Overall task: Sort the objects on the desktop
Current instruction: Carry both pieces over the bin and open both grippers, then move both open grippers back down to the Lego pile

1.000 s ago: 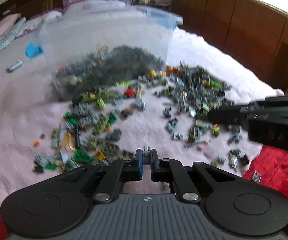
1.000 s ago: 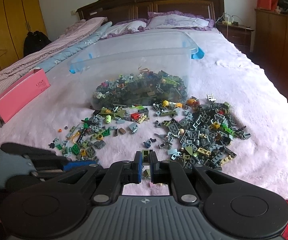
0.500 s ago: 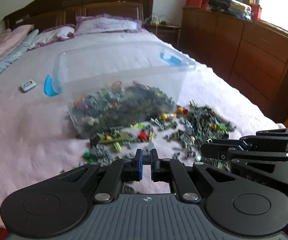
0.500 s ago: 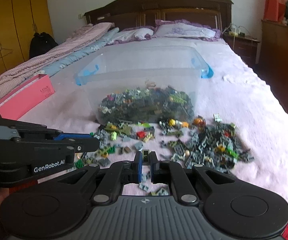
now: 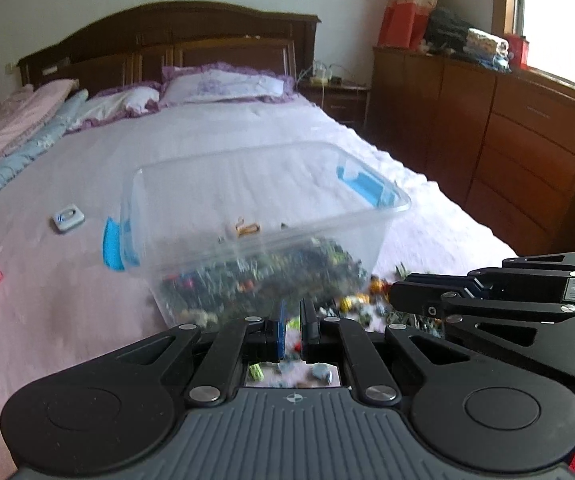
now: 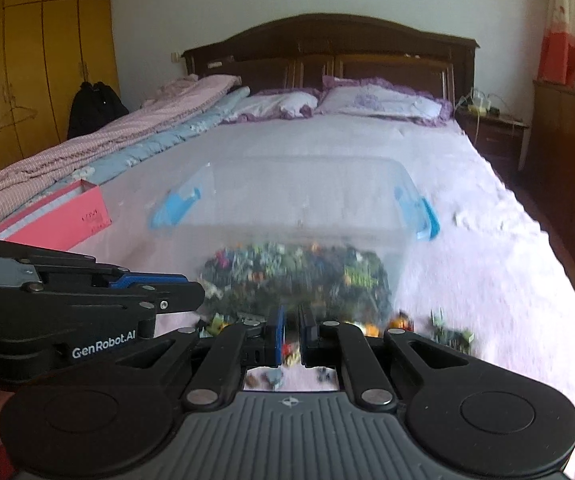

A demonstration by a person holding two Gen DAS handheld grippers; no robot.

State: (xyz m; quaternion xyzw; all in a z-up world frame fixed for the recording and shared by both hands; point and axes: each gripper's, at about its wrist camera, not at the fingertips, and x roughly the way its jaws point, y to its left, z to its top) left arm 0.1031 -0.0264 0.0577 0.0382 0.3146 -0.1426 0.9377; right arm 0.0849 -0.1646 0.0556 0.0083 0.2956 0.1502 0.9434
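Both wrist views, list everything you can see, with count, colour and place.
storage bin: one, clear with blue handles, middle of the bed, small pieces inside
loose pieces: many, mixed grey, green, orange, on the bedspread in front of the bin
pink box: one, left side of the bed
small device: one, white, left of the bin
pillows: two, white with purple trim, by the headboard
folded quilts: pink and blue, left edge
left gripper: black, nearly closed, apparently empty
right gripper: black, nearly closed, apparently empty
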